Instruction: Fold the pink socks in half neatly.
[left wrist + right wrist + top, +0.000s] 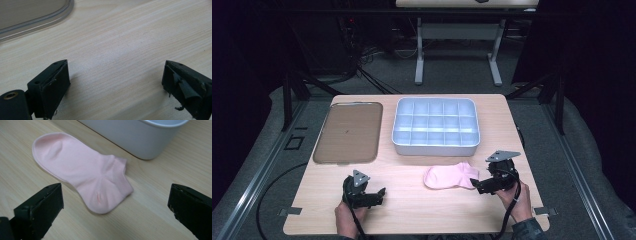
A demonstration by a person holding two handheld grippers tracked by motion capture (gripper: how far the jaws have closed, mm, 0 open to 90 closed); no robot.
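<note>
A pink ankle sock lies flat on the wooden table, just in front of the white compartment box. My right gripper sits at the sock's right end, low over the table, pointing left at it. In the right gripper view its jaws stand wide apart with the sock lying ahead of them, untouched. My left gripper hovers at the front left of the table, open, and in the left gripper view there is bare wood between its jaws.
A flat brownish tray lies at the back left, its rim visible ahead of the left gripper. The white box has several empty compartments; its wall stands just beyond the sock. The table's front edge is near both hands.
</note>
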